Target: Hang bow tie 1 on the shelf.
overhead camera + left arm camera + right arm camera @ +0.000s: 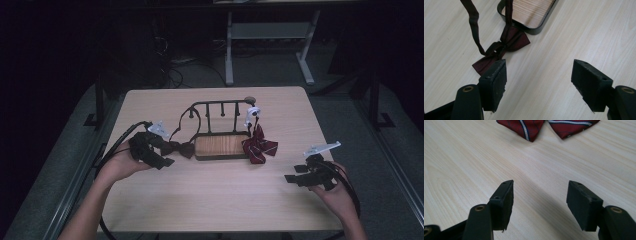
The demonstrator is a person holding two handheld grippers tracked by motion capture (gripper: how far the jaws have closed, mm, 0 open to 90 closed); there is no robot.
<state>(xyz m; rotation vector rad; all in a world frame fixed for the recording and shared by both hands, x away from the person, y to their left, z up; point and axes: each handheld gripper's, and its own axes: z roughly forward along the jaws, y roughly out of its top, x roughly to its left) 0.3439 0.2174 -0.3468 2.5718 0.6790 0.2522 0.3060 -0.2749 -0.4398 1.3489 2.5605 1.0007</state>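
Left tool (539,82) jaws wide, nothing between them, just beside dark maroon fabric bow tie (504,47) lying on pale wooden counter (579,37), strap running up to black metal rack with wooden base (221,145). Right tool (540,200) wide, empty, near red striped bow tie (529,127).

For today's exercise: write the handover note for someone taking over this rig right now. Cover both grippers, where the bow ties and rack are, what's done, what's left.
Left gripper: open, nothing between the jaws, beside the dark bow tie.
Right gripper: open, holding nothing, over bare table short of the striped red bow tie.
Rack: mid-table. The dark tie's strap runs up to its rail, bow on the table; the striped tie hangs at the right end.
Done: both ties appear hung.
Left: probably just backing the grippers away.
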